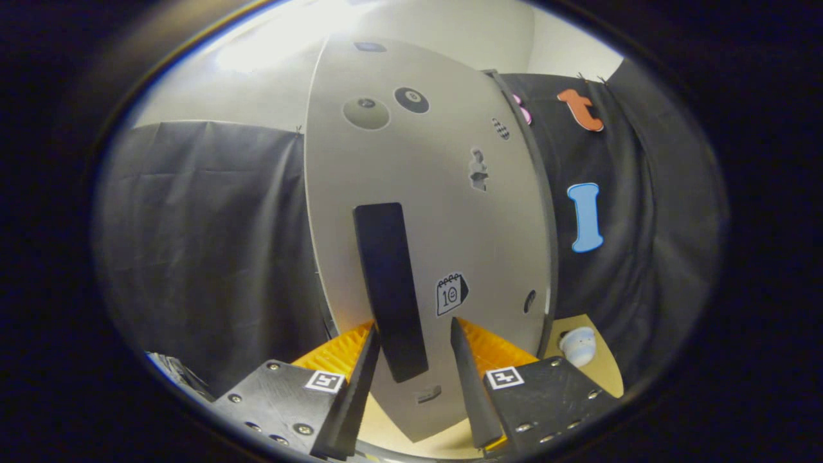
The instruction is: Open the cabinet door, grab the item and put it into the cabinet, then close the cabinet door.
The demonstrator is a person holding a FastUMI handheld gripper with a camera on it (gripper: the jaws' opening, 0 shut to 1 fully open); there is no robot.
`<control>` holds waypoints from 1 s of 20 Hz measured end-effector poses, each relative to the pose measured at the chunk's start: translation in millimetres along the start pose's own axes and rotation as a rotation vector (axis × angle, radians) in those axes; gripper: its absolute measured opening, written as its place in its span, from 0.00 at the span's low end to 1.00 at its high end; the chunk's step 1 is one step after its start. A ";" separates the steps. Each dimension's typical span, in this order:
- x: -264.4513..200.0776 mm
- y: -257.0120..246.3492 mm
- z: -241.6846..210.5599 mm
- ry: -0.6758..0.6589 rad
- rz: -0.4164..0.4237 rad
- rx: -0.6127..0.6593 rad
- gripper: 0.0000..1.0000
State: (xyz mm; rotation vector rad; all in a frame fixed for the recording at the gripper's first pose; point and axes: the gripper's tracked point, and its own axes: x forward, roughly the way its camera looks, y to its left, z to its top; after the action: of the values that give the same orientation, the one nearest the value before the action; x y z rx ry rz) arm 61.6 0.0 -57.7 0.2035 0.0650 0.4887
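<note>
A grey cabinet door (450, 212) with several small stickers stands close in front of me. Its black upright handle (389, 276) runs down between my fingers. My gripper (414, 325) is open around the handle's lower end. The left finger (363, 366) lies against the handle's side, while a gap separates the right finger (469, 373) from it. A dark edge (546, 225) runs down the door's right side. A small white and pale blue item (577, 345) lies on the tan table (607, 376), to the right of the door and beyond my right finger.
Black cloth (206, 244) hangs as the booth wall on both sides of the cabinet. A pale wall (270, 58) rises above it. Something dark and striped (173, 373) sits low beside the left finger.
</note>
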 end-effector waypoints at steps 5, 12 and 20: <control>55.9 29.8 -5.9 -0.002 0.010 -0.003 0.79; 121.8 51.1 -1.6 -0.029 -0.046 -0.029 0.86; 161.2 48.6 5.9 -0.094 -0.175 -0.105 0.87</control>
State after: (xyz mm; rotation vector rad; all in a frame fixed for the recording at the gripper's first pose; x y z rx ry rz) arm 181.9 117.0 -44.0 0.1164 -0.0342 0.3063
